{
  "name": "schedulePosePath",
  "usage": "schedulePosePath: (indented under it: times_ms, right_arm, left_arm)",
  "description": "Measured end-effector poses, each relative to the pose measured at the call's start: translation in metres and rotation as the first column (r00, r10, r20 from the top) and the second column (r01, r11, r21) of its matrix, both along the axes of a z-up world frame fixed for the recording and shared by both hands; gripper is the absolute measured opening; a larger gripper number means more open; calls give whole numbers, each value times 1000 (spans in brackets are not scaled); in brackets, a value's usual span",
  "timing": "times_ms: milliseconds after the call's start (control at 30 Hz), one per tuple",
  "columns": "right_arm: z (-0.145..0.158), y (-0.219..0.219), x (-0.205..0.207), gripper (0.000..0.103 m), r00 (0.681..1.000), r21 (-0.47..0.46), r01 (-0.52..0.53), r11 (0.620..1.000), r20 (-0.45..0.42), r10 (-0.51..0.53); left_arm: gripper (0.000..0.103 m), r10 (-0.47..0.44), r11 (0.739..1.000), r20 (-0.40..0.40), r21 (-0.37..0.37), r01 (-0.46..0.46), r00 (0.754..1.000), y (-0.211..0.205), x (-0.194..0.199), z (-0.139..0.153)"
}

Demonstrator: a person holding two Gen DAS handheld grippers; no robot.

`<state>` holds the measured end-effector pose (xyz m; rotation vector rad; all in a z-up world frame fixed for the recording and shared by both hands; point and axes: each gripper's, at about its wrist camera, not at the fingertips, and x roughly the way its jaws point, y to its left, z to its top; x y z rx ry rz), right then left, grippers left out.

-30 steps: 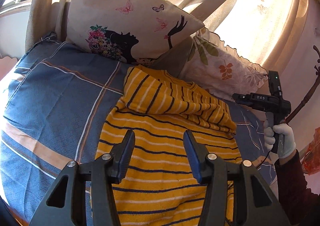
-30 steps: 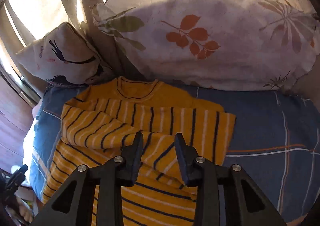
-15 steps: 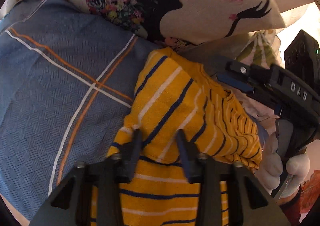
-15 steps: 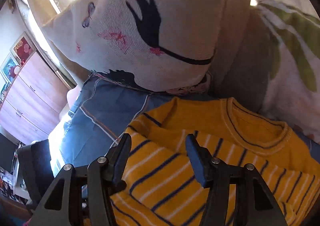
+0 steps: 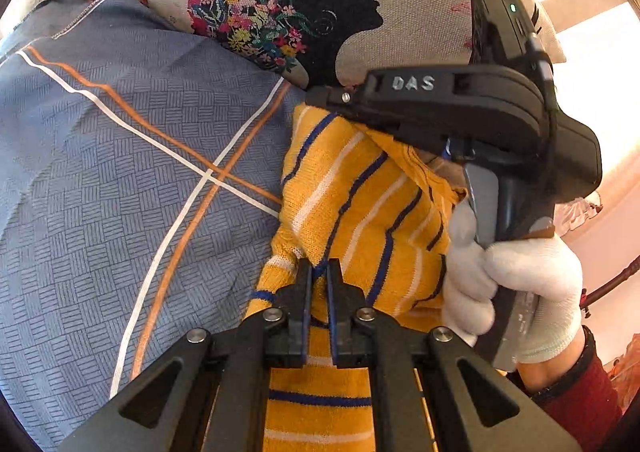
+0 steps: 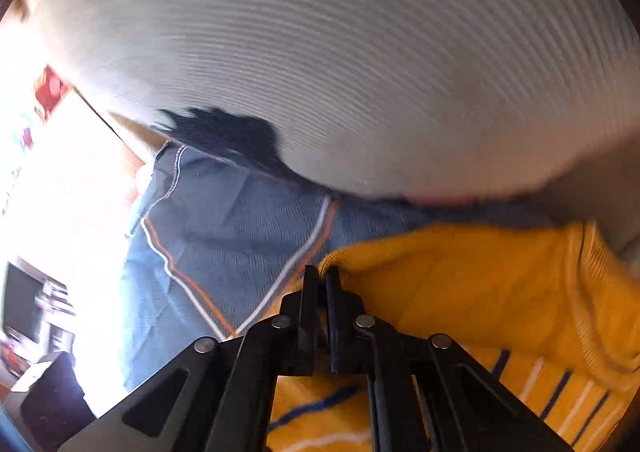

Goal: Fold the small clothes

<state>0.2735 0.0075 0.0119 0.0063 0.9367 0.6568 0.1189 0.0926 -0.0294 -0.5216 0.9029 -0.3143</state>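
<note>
Left gripper (image 5: 319, 272): jaws nearly closed, pinching a fold of the yellow striped sweater (image 5: 360, 204) at its left-hand edge. The knit bunches up directly ahead of the fingertips and runs back beneath the gripper body.

Right gripper (image 6: 321, 277): jaws nearly closed on the plain yellow shoulder edge of the same sweater, near its ribbed neckline (image 6: 588, 292), which lies to the right of the fingertips. In the left wrist view this gripper appears ahead and to the right, held in a white-gloved right hand (image 5: 516, 292), its fingers reaching leftward over the top edge of the garment.

Surface: the sweater rests on a blue plaid bedsheet (image 5: 120, 180). Open sheet extends left of both grippers; the right wrist view shows the sheet's stitched edge (image 6: 172, 172) farther left, with bright room beyond.

Far boundary: a cream pillow with a black silhouette print (image 5: 320, 24) stands immediately beyond the sweater's upper edge; in the blurred right wrist view it fills the upper frame, leaving little room ahead.

No containers in view.
</note>
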Motion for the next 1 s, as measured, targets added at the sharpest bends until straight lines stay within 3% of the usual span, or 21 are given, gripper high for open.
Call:
schedulePosePath:
  times_ms: [100,200,300,400,467,533,567,633,700,833,900,1000]
  right_arm:
    - [7,23,-3,5,989,-124,24,992,150,-5]
    - [6,44,1,5,970,-208,56,977,243,-4]
    - [0,57,3,5,964,-268,57,962,267,17]
    - [14,45,-14,9,963,-244,37,969,268,31]
    - [35,16,-33,21,966,-161,21,987,259,22]
    - [57,-28,-55,47,976,-33,13,999,219,-6]
    - [65,-55,-65,50,982,24,20,1000,189,-24]
    - [77,-111,-89,53,989,81,63,995,132,-74]
    - [86,-170,-114,56,981,67,147,987,121,-154]
    - [83,-279,-157,64,915,-45,394,918,119,-386]
    - [69,-330,-169,65,880,-4,474,880,33,-474]
    - [41,-362,-182,65,852,60,524,850,-66,-520]
  left_arm:
    - [7,9,999,12,-37,-8,1000,9,-5,-3]
    - [7,13,999,24,-36,-12,1000,10,-7,-4]
    - [8,5,1000,39,-30,-4,999,13,-11,-5]
    - [10,1,998,35,-59,1,999,13,-8,-7]
    - [12,-2,997,30,-79,4,1000,20,-11,-9]
    - [14,-4,996,28,-90,6,1000,23,-12,-10]
    - [16,-5,996,27,-93,7,1000,26,-12,-10]
    - [20,-7,995,28,-96,10,1000,27,-11,-12]
    - [25,-11,995,29,-100,14,1000,30,-12,-13]
    - [36,-23,991,34,-128,27,999,26,-11,-14]
    - [39,-27,991,37,-130,32,999,26,-13,-13]
    - [40,-27,993,42,-113,32,999,18,-11,-6]
